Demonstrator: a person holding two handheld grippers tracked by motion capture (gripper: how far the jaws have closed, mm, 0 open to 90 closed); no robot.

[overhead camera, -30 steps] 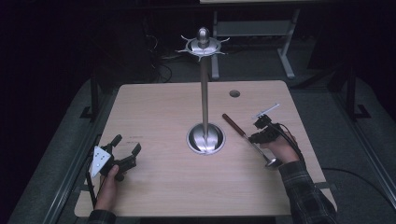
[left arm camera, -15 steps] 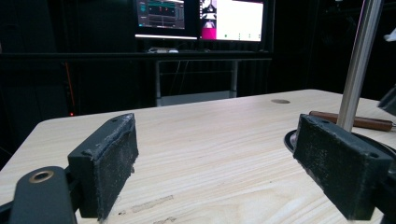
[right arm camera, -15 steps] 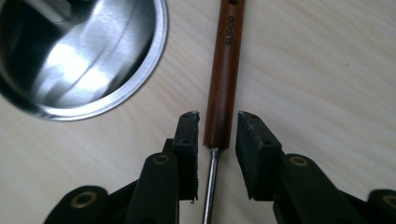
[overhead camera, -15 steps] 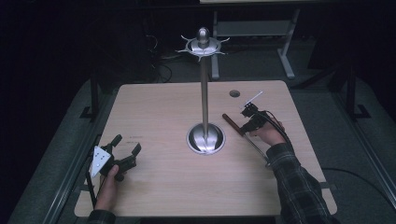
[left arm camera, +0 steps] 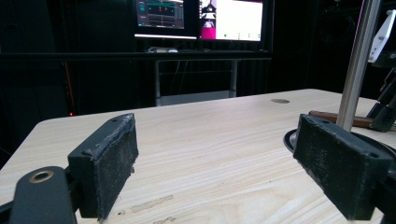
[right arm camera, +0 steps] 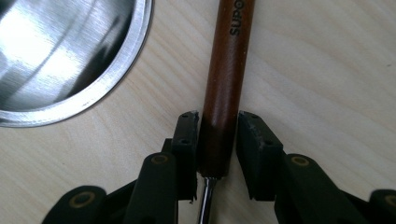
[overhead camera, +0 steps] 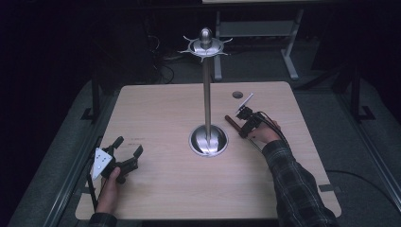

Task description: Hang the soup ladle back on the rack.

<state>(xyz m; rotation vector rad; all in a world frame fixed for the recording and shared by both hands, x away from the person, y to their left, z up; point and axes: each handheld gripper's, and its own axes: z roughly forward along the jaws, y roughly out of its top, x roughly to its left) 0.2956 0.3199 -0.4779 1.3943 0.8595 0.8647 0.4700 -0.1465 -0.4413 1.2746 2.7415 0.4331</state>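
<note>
Brown and wooden, the tool handle (right arm camera: 227, 79) lies flat on the table (overhead camera: 161, 109) just right of the stand's round steel base (overhead camera: 208, 140). In the high view its long axis runs diagonally, the wooden end toward the far left and the metal shank (right arm camera: 204, 203) toward the person. The right gripper (right arm camera: 218, 140) straddles the handle near the shank; its jaws have just been opening, with a slight gap on one side. The left gripper (left arm camera: 215, 168) rests near the table's left edge, jaws wide and empty.

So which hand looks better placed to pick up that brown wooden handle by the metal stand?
The right. Its gripper already straddles the wooden handle beside the stand's base. The left gripper sits open at the table's near left corner, apart from the handle.
</note>
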